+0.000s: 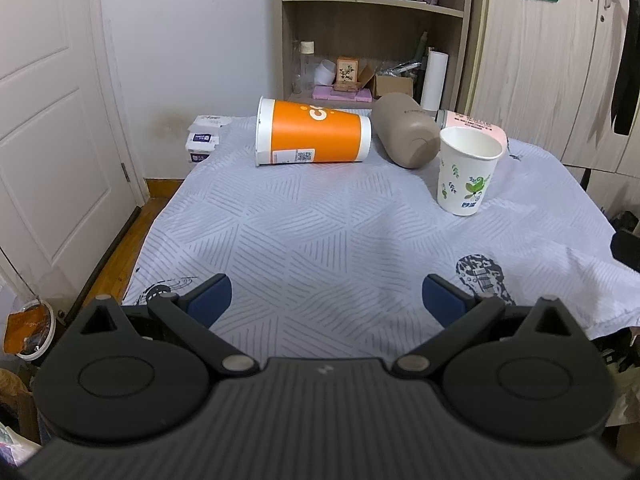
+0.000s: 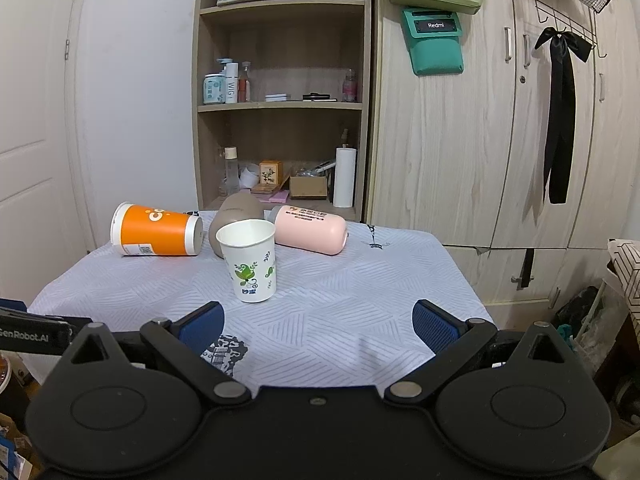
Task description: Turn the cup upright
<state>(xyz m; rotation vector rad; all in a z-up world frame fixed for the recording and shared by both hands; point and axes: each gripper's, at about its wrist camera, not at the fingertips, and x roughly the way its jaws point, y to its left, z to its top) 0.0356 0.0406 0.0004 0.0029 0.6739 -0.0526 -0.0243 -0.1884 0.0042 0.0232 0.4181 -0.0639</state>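
Observation:
A white paper cup with green leaf print (image 1: 466, 170) (image 2: 250, 260) stands upright on the patterned cloth, mouth up. A large orange and white cup (image 1: 314, 133) (image 2: 158, 231) lies on its side at the back left. My left gripper (image 1: 326, 300) is open and empty, low over the near part of the cloth, well short of both cups. My right gripper (image 2: 318, 326) is open and empty, just in front of the leaf-print cup and a little to its right.
A tan bottle (image 1: 406, 132) (image 2: 232, 216) and a pink bottle (image 2: 310, 229) (image 1: 470, 120) lie on their sides at the back. The cloth-covered table (image 1: 320, 240) (image 2: 360, 280) meets a shelf unit (image 2: 280, 120) and wardrobe (image 2: 480, 140). Small boxes (image 1: 204, 140) sit at the back left corner.

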